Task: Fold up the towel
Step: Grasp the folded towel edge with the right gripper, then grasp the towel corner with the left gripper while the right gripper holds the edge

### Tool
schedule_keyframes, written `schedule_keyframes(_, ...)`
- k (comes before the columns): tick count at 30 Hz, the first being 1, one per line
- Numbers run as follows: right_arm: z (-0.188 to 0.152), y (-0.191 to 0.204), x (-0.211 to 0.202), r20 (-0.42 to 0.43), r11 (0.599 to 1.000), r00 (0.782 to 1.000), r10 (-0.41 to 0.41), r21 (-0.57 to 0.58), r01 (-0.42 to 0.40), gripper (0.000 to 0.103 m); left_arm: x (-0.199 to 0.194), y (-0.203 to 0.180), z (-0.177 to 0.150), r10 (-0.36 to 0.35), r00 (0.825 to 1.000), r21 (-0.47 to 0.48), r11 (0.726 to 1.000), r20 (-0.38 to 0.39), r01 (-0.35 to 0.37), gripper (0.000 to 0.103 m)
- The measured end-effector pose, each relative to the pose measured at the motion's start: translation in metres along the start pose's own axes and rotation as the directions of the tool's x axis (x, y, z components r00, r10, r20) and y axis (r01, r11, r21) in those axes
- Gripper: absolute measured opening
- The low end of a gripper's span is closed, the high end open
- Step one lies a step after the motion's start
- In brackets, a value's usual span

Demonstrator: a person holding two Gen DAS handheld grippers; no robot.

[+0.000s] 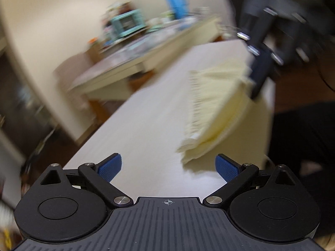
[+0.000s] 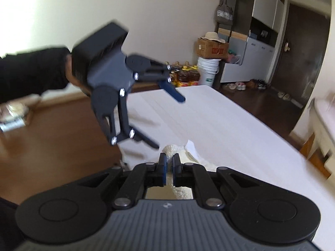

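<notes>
Our black sleeve [image 2: 31, 71], our left gripper [image 2: 170, 121] matte black, blue pads, silver screws, ribbed grey housing

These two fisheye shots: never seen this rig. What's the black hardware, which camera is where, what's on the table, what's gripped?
No robot here: a person carries a handheld two-finger gripper in each hand, each with a camera looking along its fingers. The left wrist view shows the left gripper open and empty over a white table, where a pale yellow towel lies. The right wrist view shows the right gripper shut on an edge of that towel. Each camera also catches the other gripper, blurred.
</notes>
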State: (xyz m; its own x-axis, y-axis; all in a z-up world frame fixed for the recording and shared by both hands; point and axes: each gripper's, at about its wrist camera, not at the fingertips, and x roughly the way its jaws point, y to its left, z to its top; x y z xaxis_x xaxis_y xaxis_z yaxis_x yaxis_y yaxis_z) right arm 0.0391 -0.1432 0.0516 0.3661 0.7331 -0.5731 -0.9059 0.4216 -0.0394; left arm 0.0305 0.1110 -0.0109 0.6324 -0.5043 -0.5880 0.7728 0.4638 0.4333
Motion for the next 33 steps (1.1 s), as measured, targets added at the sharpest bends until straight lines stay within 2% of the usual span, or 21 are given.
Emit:
schedule_keyframes(3, -0.004, -0.004, -0.013, 0.008, 0.999, 0.999, 0.036, 0.017, -0.036, 0.006, 0.004, -0.013, 0.003, -0.042, 0.999, 0.065, 0.997, 0.009, 0.042, 0.094)
schedule_keyframes(5, -0.01, -0.004, -0.02, 0.01, 0.998, 0.998, 0.059, 0.023, -0.059, 0.006, 0.008, -0.019, 0.006, -0.066, 0.998, 0.087, 0.994, 0.015, 0.064, 0.074)
schedule_keyframes(7, -0.016, -0.004, -0.024, 0.009, 0.997, 0.997, 0.076, 0.027, -0.077, 0.006, 0.011, -0.024, 0.009, -0.09, 0.996, 0.114, 0.99, 0.013, 0.088, 0.069)
schedule_keyframes(9, -0.014, -0.007, -0.02, 0.004, 0.996, 0.997, 0.077, 0.039, -0.078, 0.006, 0.015, -0.03, 0.012, -0.111, 0.994, 0.156, 0.982, 0.014, 0.107, 0.059)
schedule_keyframes(12, -0.017, -0.007, -0.02, 0.008, 0.996, 0.997, 0.075, 0.054, -0.075, 0.006, 0.018, -0.034, 0.015, -0.143, 0.99, 0.19, 0.971, -0.008, 0.142, 0.035)
schedule_keyframes(13, -0.018, -0.006, -0.02, 0.01, 0.995, 0.997, 0.075, 0.058, -0.075, 0.006, 0.019, -0.035, 0.016, -0.149, 0.989, 0.2, 0.968, -0.018, 0.15, 0.018)
schedule_keyframes(14, -0.02, -0.004, -0.019, 0.012, 0.995, 0.997, 0.075, 0.061, -0.076, 0.006, 0.02, -0.036, 0.017, -0.154, 0.988, 0.211, 0.965, -0.033, 0.157, 0.011)
schedule_keyframes(22, -0.032, 0.008, -0.011, 0.021, 0.996, 0.998, 0.065, 0.054, -0.066, 0.008, 0.019, -0.037, 0.022, -0.19, 0.978, 0.194, 0.96, -0.085, 0.203, 0.008)
schedule_keyframes(27, -0.05, 0.033, -0.011, 0.016, 0.999, 0.999, -0.028, -0.041, 0.029, 0.024, 0.021, -0.03, 0.021, -0.228, 0.97, 0.144, 0.96, -0.088, 0.239, 0.008)
schedule_keyframes(29, -0.056, 0.045, -0.011, 0.01, 0.994, 0.998, -0.068, -0.089, 0.069, 0.036, 0.022, -0.027, 0.021, -0.239, 0.967, 0.122, 0.961, -0.085, 0.248, 0.008)
schedule_keyframes(33, -0.063, 0.072, 0.0, 0.0, 0.963, 0.989, -0.147, -0.227, 0.143, 0.04, 0.022, -0.022, 0.022, -0.254, 0.963, 0.092, 0.961, -0.087, 0.261, 0.008)
